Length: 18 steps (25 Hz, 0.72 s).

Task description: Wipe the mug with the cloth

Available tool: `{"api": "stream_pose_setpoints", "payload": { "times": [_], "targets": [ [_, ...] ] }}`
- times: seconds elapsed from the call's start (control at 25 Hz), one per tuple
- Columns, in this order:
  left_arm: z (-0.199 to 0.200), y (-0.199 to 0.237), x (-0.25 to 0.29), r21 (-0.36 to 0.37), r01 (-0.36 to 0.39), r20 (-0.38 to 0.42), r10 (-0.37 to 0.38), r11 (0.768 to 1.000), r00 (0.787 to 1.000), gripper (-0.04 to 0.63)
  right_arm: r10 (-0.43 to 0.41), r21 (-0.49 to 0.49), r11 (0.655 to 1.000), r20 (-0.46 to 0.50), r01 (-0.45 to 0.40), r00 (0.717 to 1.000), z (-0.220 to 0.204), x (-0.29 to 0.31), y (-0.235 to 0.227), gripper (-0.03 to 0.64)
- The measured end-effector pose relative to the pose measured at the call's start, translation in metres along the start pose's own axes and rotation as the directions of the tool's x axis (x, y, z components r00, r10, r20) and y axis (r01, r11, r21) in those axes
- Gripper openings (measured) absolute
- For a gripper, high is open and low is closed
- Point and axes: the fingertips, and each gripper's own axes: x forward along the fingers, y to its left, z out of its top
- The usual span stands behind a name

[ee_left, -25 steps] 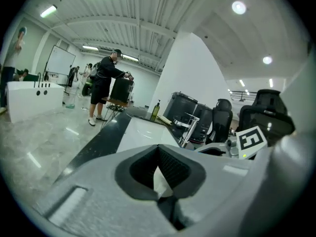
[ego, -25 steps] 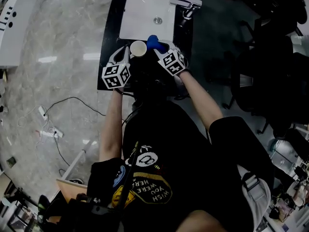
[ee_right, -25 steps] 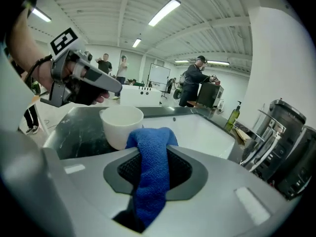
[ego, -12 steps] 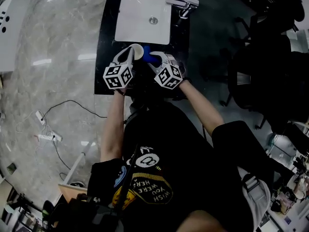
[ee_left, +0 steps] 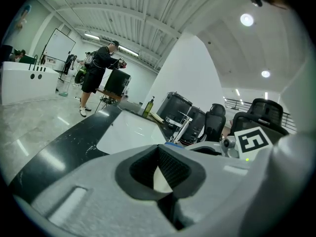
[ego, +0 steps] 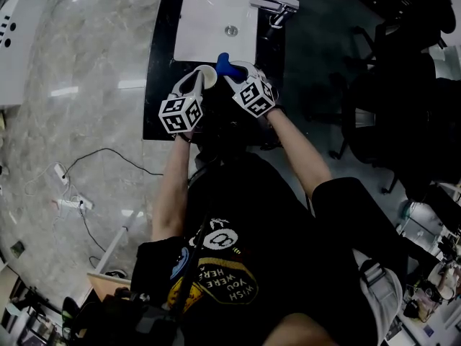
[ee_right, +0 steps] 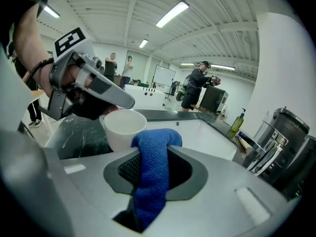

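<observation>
A white mug [ego: 205,76] is held over the black counter [ego: 160,63], just in front of the white sink [ego: 216,20]. My left gripper [ego: 196,81] is shut on the mug, and a sliver of white mug [ee_left: 160,177] shows between its jaws. The mug [ee_right: 123,128] stands upright with its mouth up in the right gripper view. My right gripper [ego: 236,72] is shut on a blue cloth [ego: 226,65]. The cloth [ee_right: 153,174] hangs between the jaws, and its upper end touches the mug's side by the rim.
A chrome faucet [ego: 277,7] stands at the sink's right side. A soap bottle [ee_right: 236,125] and dark machines [ee_right: 279,137] sit further along the counter. Black office chairs [ego: 389,85] crowd the right, and cables [ego: 72,186] lie on the marble floor at left. People stand in the background.
The right gripper and blue cloth slid back beside the mug half a second ago, then forward again toward the sink. The left gripper keeps the mug almost still.
</observation>
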Motion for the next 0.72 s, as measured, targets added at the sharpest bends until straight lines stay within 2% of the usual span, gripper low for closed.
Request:
{"api": "stream_pose_setpoints", "payload": {
  "times": [0.32,0.48,0.64,0.72],
  "targets": [
    [-0.002,0.000,-0.002,-0.021,-0.012,0.016,0.013,1.000,1.000,0.003,0.043,-0.004,0.999,0.022,-0.042,0.999,0.004,-0.017,0.042,0.094],
    [-0.002,0.001,-0.003,-0.026,-0.022,0.024,0.022,0.999,0.999,0.003,0.106,-0.033,0.994,0.032,-0.105,0.994,-0.001,-0.023,0.067,0.094],
    [-0.001,0.002,-0.003,-0.039,-0.031,0.032,0.032,0.999,0.999,0.003,0.039,0.024,0.999,0.013,-0.039,0.999,-0.008,-0.020,0.034,0.094],
    [-0.001,0.003,-0.002,-0.034,-0.036,0.029,0.037,0.999,0.999,0.003,0.021,0.018,1.000,0.014,-0.021,1.000,-0.002,-0.011,0.011,0.094]
  ]
}}
